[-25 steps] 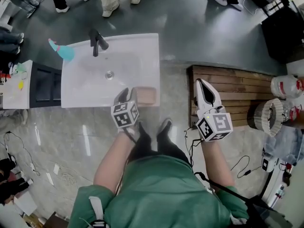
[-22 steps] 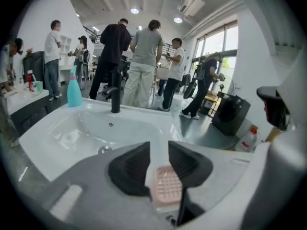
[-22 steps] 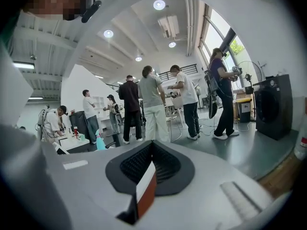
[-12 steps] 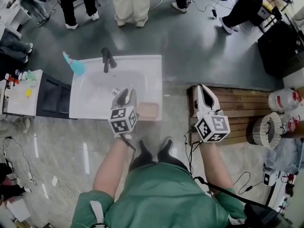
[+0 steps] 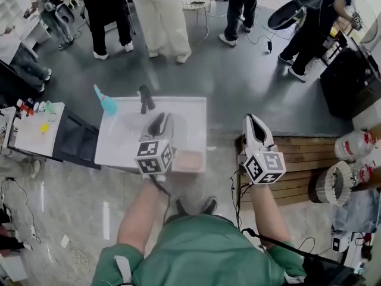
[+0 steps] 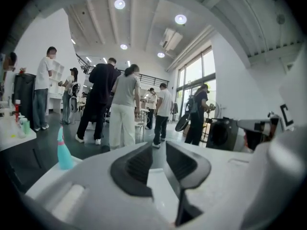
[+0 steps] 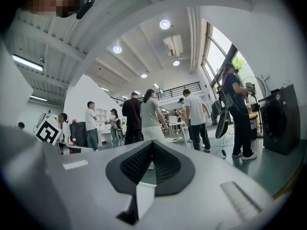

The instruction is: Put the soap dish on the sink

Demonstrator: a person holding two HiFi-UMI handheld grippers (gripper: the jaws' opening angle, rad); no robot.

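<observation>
The pinkish-brown soap dish lies on the near right corner of the white sink. My left gripper hovers over the basin, left of the dish and apart from it. In the left gripper view the left gripper points level across the room, its jaws a narrow gap apart with nothing between them. My right gripper is held out to the right of the sink, above the floor. In the right gripper view the right gripper has its pads meeting, holding nothing.
A black faucet and a teal bottle stand at the sink's far edge. A dark cabinet adjoins the sink on the left. A wooden slatted platform lies to the right. Several people stand beyond the sink.
The head view has tilted up, showing more of the room. My left gripper has risen from beside the soap dish to above the basin. The dish has stayed put.
</observation>
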